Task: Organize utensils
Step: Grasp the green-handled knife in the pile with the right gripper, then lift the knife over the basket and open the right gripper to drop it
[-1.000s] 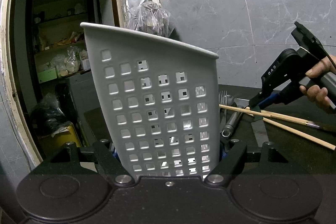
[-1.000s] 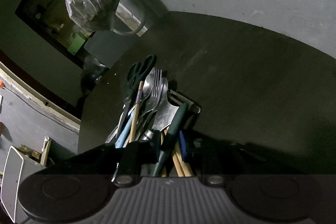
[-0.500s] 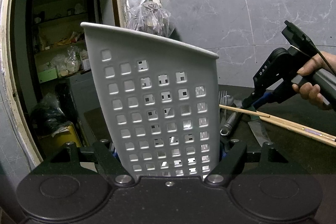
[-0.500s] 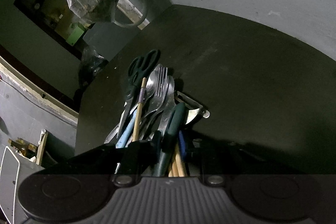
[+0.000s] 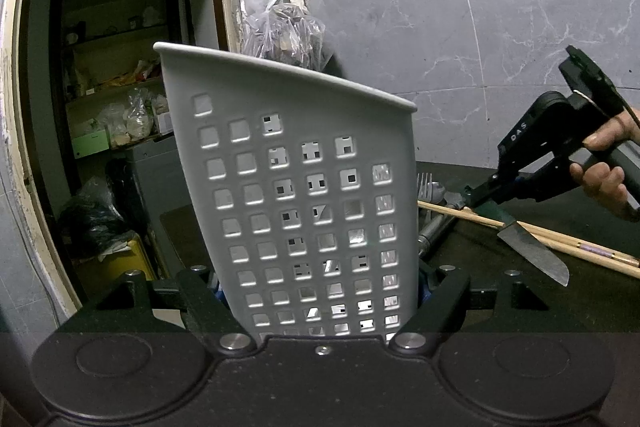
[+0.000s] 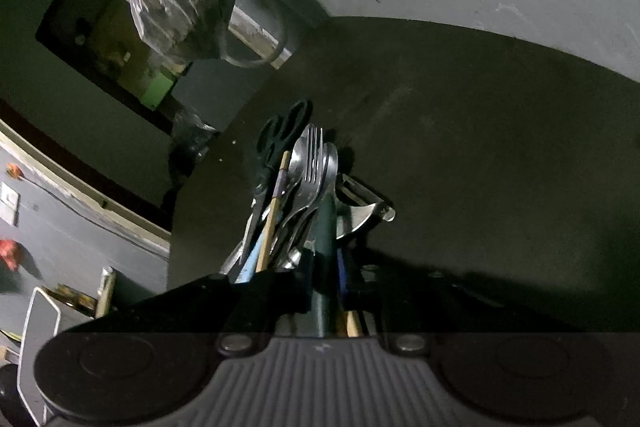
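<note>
Utensils [image 6: 308, 183] lie heaped on the dark tabletop [image 6: 480, 147] against the grey marbled wall — forks, spoons, dark-handled scissors, a peeler and wooden chopsticks are bundled together, well short of being sorted.

Largest in view is the perforated grey caddy [image 5: 304, 195], which is held upright and slightly tilted at the tabletop's left edge. It is clamped between the pads of the left tool [image 5: 320, 307], whose jaws press on both of its lower walls; that grip is judged to be there so that the open top stays steady and ready to receive whatever is brought across.

Next in size is the right tool [image 5: 486, 193], gripped by a person's hand [image 5: 604, 167] and angled down into the heap. Its jaws have just been closing and, in the right wrist view, are pinched on the dark green handle of a knife [image 5: 532, 251]. The blade is seen from the left wrist view, pointing down and away from the hand, over the chopsticks [image 5: 560, 239]. Holding it by the handle keeps the edge clear of the pads, and the steep angle probably serves to lift it free of its neighbours.

Smallest — the forks and spoons just beside the caddy's right wall, still untouched. A snag on the chopsticks seems the main risk as the knife is raised.
</note>
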`<action>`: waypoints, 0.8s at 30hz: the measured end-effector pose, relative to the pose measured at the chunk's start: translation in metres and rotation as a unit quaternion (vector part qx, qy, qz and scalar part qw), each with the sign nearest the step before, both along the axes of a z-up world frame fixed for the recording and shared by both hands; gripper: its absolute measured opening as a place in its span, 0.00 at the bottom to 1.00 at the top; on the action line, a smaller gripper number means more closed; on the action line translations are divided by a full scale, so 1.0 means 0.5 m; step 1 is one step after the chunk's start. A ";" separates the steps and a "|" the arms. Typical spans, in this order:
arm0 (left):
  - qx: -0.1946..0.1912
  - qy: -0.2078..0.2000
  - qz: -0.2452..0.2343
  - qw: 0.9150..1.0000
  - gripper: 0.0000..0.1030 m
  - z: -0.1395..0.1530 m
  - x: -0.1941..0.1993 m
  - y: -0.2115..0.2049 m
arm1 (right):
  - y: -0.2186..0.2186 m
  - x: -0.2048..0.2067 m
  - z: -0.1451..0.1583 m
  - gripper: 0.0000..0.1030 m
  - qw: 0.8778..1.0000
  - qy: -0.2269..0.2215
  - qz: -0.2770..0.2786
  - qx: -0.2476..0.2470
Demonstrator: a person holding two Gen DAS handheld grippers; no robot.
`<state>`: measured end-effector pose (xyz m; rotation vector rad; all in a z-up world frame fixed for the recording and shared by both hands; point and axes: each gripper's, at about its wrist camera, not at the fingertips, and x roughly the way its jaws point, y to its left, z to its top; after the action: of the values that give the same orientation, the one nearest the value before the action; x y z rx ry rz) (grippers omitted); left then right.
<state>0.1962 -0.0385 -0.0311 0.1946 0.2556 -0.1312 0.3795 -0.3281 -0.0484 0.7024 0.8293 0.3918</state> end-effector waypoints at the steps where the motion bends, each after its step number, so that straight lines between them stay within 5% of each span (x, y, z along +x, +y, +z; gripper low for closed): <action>1: 0.000 0.000 0.000 1.000 0.76 0.000 0.000 0.000 | -0.004 -0.003 -0.001 0.12 1.000 -0.003 -0.002 0.006; 11: 0.000 0.000 -0.001 1.000 0.76 0.001 0.000 -0.001 | -0.028 -0.051 0.029 0.12 0.995 -0.083 -0.004 0.062; 24: 0.000 0.000 -0.001 1.000 0.76 0.003 -0.002 -0.001 | -0.008 -0.147 0.115 0.12 0.971 -0.237 -0.007 0.037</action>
<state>0.1951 -0.0392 -0.0299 0.1951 0.2551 -0.1332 0.3061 -0.3322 0.0090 0.6475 0.3583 0.5534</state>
